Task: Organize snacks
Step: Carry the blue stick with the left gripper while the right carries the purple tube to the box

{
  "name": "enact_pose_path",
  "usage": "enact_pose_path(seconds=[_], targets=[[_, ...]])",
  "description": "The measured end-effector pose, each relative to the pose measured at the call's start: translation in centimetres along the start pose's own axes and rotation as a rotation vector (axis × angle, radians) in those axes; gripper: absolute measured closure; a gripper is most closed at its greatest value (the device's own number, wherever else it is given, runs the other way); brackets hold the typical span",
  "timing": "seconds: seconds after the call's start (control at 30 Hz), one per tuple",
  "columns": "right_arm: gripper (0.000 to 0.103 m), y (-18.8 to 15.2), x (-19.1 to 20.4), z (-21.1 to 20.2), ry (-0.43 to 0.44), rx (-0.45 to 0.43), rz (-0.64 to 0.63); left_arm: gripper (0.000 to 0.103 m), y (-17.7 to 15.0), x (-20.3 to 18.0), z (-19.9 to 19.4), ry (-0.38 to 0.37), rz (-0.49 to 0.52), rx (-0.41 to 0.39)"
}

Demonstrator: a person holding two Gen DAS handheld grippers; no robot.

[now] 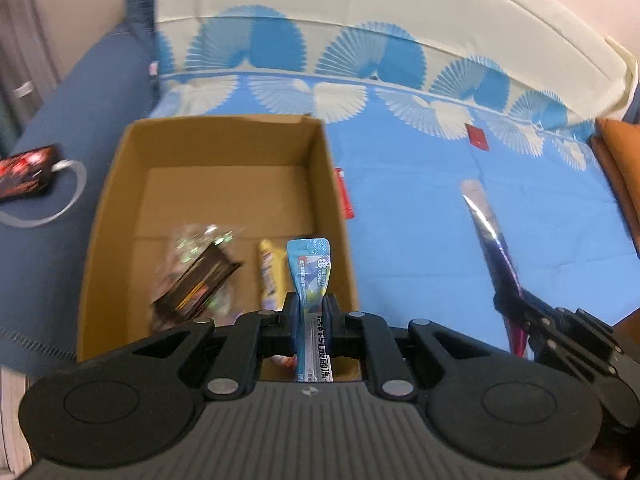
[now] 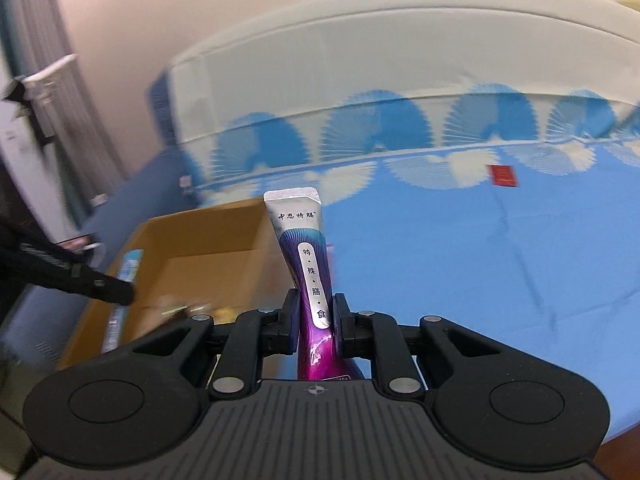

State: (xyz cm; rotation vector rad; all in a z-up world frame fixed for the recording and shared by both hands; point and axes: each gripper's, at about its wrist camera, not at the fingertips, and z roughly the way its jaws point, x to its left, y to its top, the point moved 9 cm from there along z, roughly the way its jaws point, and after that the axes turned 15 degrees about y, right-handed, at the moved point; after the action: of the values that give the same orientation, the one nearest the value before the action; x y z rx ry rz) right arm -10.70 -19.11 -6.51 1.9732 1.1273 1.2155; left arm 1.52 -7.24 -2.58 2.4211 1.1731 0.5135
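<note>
My left gripper (image 1: 311,312) is shut on a light blue snack sachet (image 1: 310,272) and holds it upright over the near right corner of an open cardboard box (image 1: 120,184). Inside the box lie a dark brown wrapped snack (image 1: 196,280) and a yellow stick sachet (image 1: 267,272). My right gripper (image 2: 316,312) is shut on a purple and silver sachet (image 2: 306,256), held upright above the blue bedsheet, right of the box (image 2: 192,236). The right gripper with its sachet (image 1: 490,240) also shows in the left wrist view.
The box sits on a bed with a blue fan-patterned sheet (image 1: 420,208). A small red packet (image 1: 478,136) lies far on the sheet, another red packet (image 1: 345,194) beside the box's right wall. A dark blue cushion (image 1: 60,120) with a red-black pack (image 1: 26,172) is left; an orange cushion (image 1: 620,152) right.
</note>
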Motion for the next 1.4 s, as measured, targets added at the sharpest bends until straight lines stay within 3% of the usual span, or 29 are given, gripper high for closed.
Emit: enact_pose_path(seconds=[0.23, 0.47, 1.4], targets=[[0.085, -3.4, 8.8, -0.4, 0.098, 0.078, -0.066, 0.091, -4.9, 5.9, -2.8, -0.001, -0.078, -0.011], [0.085, -4.8, 12.6, -0.6, 0.093, 0.118, -0.118, 0.091, -7.5, 9.8, -3.5, -0.004, -0.140, -0.021], [0.085, -6.0, 13.5, 2.0, 0.056, 0.207, -0.163, 0.091, -6.8, 12.3, -1.4, -0.029, -0.211, -0.011]])
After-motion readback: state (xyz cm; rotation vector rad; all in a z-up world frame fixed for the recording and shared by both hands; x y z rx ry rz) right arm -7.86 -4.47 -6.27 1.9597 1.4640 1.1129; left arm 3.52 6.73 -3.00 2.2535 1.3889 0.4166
